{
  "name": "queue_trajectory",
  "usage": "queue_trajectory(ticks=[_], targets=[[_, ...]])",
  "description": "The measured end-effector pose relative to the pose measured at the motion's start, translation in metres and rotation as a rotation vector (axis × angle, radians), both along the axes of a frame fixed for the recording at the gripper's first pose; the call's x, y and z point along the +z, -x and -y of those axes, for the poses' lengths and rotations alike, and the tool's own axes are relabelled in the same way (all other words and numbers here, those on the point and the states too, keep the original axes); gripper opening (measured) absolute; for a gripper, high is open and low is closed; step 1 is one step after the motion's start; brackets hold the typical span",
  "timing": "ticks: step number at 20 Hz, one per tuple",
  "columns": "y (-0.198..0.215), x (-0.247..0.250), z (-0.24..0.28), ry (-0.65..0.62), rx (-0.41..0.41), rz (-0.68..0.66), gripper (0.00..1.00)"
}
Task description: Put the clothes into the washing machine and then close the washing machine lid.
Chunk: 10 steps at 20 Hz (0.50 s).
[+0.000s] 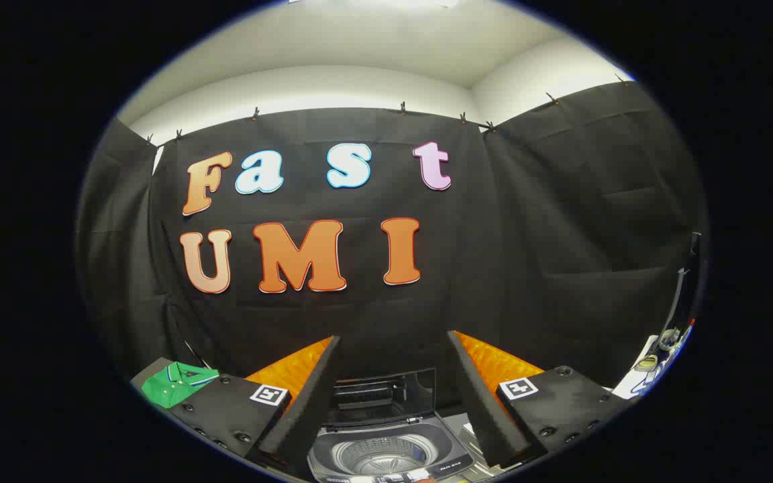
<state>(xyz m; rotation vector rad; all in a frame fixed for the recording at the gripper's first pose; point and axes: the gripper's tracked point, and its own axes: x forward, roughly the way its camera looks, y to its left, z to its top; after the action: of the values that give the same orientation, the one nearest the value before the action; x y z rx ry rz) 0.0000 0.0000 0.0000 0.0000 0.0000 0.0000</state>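
While tongs [393,376] gape, washing machine [386,453] lid up, green shirt [175,384] folded.

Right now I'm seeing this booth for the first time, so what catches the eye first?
A small washing machine sits between the open, empty jaws of the gripper, its lid raised and the drum bare. Beyond the fingers, off to one side, a green shirt lies folded.

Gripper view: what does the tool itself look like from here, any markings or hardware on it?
The gripper has two long, flat, wedge-shaped fingers with a foam-like texture on their inner faces. Each finger is mounted on a matte black block studded with round screw heads, and each block carries a small square black-and-white fiducial tag. No cable can be made out on it.
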Motion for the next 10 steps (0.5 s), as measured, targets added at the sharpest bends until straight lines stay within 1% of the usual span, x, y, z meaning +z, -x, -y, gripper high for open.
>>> queue_trajectory(ticks=[6, 10], targets=[[0.000, 0.006, 0.010, 0.006, -0.020, 0.019, 0.99], [0.006, 0.003, 0.013, 0.007, -0.027, 0.007, 0.99]])
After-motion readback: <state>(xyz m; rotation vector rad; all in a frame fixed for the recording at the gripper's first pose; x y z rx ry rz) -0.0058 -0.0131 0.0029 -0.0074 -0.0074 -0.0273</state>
